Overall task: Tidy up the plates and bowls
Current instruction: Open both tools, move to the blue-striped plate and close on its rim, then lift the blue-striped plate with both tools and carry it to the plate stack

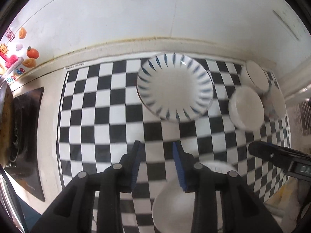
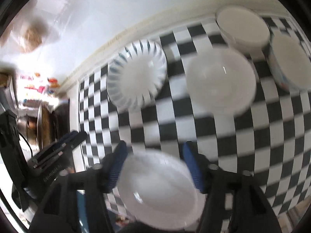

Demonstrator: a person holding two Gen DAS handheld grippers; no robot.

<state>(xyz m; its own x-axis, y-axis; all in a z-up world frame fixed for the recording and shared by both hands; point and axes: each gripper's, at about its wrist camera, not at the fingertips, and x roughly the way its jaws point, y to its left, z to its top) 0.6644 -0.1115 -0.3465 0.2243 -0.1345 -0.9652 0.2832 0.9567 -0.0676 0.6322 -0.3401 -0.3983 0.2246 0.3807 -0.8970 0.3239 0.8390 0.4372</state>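
The left gripper (image 1: 157, 163) pointed steeply down over a black-and-white chequered mat (image 1: 108, 108) spread on the bench, its blue-padded jaws a little apart with only the mat showing between them, so it was released. A plain white bowl (image 1: 173, 198) lay on the mat just below it, near its right finger and partly hidden behind it.

The right gripper (image 2: 153, 169) also pointed down, its jaws standing wide and grasping nothing. The same plain white bowl (image 2: 157, 190) showed between its blue pads (image 2: 116, 167), blurred, resting on the mat below them.

Farther off, towards the pale wall (image 1: 155, 9), a round white plate with dark blue radiating strokes (image 1: 175, 86) lay flat on the mat. To its right sat a second plain white bowl (image 1: 245, 108), and beyond that, at the far right corner of the mat, two more white bowls (image 1: 254, 75) close together, one with a coloured pattern on its outer side (image 2: 287, 62).

Bright fruit-shaped stickers (image 1: 29, 55) dotted the wall at the far left. A dark metal pan (image 1: 5, 120) sat at the left edge, off the mat.
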